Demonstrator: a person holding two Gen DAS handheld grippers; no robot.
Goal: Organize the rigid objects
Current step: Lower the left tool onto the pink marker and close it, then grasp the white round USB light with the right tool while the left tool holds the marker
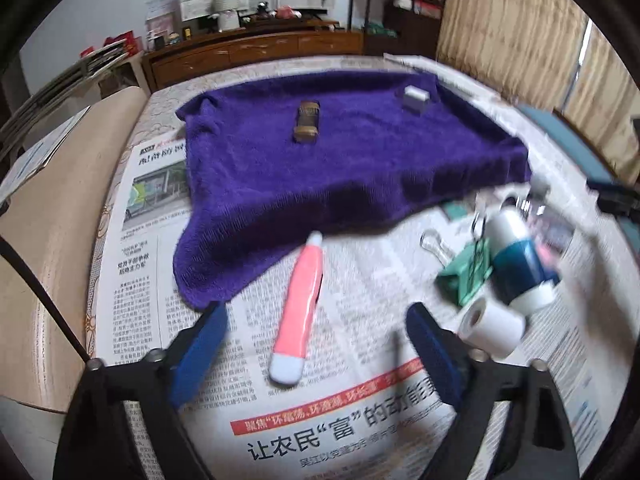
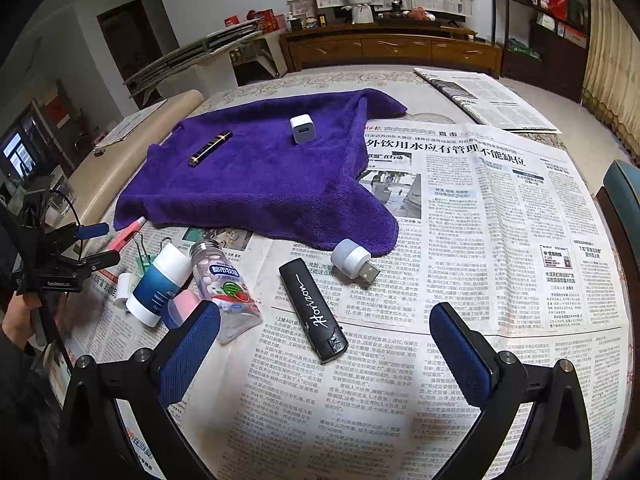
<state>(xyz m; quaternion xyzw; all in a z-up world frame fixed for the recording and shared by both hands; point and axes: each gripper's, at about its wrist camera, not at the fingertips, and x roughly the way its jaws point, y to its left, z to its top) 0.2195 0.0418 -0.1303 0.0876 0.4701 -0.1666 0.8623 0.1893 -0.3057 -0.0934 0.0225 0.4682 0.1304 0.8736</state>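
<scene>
A purple towel [image 1: 340, 168] [image 2: 260, 176] lies on the newspaper-covered table. On it rest a dark gold-banded tube [image 1: 307, 122] [image 2: 211, 147] and a white charger cube [image 1: 416, 99] [image 2: 303, 129]. My left gripper [image 1: 316, 344] is open, its jaws either side of a pink-and-white pen [image 1: 298, 312]. My right gripper [image 2: 324, 344] is open just behind a black lighter [image 2: 313, 310]. A small USB lamp [image 2: 354, 258] lies by the towel's corner. The left gripper [image 2: 90, 248] also shows at the left of the right wrist view.
A cluster lies together: a blue-and-white tube [image 1: 516, 264] [image 2: 158, 284], green binder clips [image 1: 466, 272], a white roll [image 1: 492, 330], a clear candy bottle [image 2: 226, 288] and a pink case [image 2: 185, 306]. A folded newspaper [image 2: 484, 100] lies far right. A chair back [image 1: 60, 220] stands left.
</scene>
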